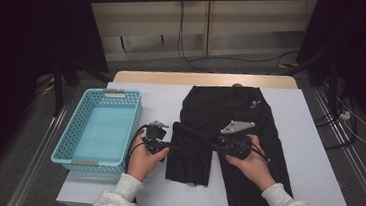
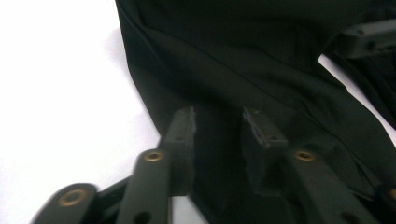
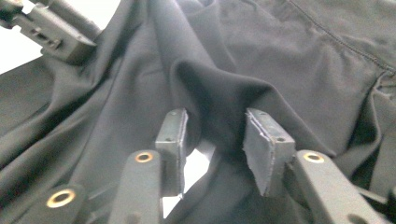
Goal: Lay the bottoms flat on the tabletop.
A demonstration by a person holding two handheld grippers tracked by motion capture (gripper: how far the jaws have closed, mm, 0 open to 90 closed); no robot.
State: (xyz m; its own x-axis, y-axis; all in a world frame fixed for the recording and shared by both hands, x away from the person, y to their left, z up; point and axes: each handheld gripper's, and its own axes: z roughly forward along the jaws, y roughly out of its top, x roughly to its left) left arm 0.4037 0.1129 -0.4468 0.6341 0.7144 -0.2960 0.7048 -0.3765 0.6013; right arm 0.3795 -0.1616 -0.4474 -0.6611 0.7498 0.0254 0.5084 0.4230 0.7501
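Got both tongs down on the black pants (image 1: 228, 132): my left gripper (image 2: 218, 126) has its jaws apart around the edge of the folded leg. My right gripper (image 3: 215, 130) straddles a raised fold, jaws apart too. Blue basket (image 1: 99, 126) sits just beyond the left one.

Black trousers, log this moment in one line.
trousers: flat, one leg folded up | left gripper: fabric between jaws | right gripper: fold between jaws | basket: beside
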